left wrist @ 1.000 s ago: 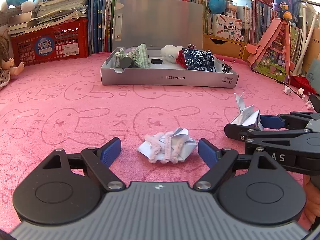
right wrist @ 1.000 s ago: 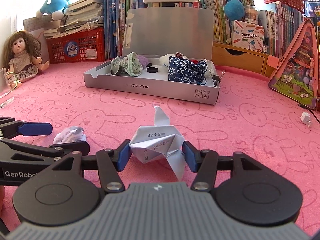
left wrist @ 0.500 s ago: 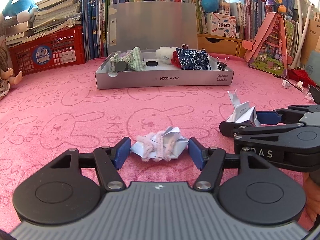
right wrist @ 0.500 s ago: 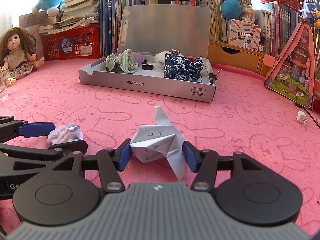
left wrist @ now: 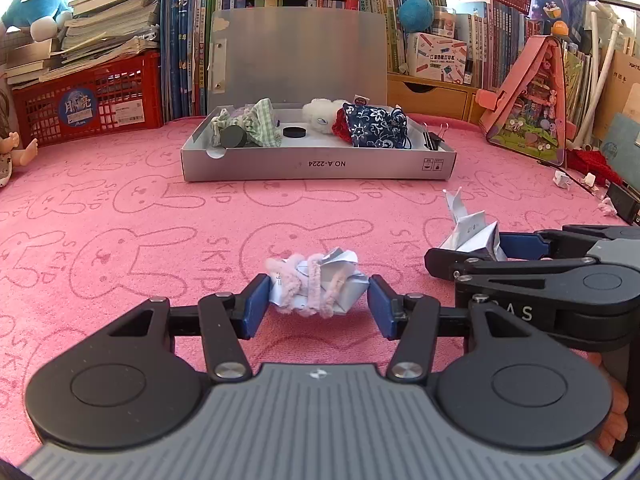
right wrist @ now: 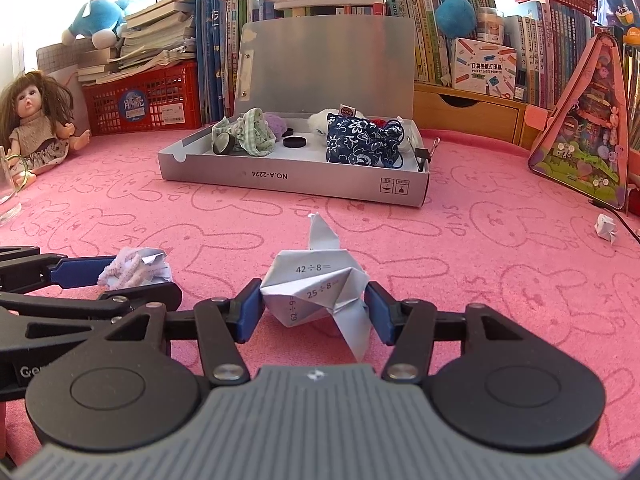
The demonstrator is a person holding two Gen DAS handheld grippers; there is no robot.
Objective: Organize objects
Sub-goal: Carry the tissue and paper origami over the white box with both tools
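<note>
A crumpled paper wad wrapped in pink pipe cleaner (left wrist: 316, 283) sits between the blue pads of my left gripper (left wrist: 318, 307), which is shut on it. It also shows in the right wrist view (right wrist: 136, 267). My right gripper (right wrist: 315, 311) is shut on a folded paper with printed sums (right wrist: 316, 286), which also shows in the left wrist view (left wrist: 470, 230). Both sit low over the pink bunny-print cloth (left wrist: 140, 220). The open grey box (left wrist: 316, 166) lies ahead, holding cloth pouches and small items.
A red basket (left wrist: 86, 102) and stacked books stand at the back left, a doll (right wrist: 38, 128) at the left. A pink triangular case (right wrist: 588, 136) stands at the right. Small paper scraps (right wrist: 606, 227) lie at the right. A glass (right wrist: 8, 200) is at the far left edge.
My left gripper moved forward and closed its jaws from wide open onto the pipe-cleaner wad. My right gripper kept hold of the folded paper.
</note>
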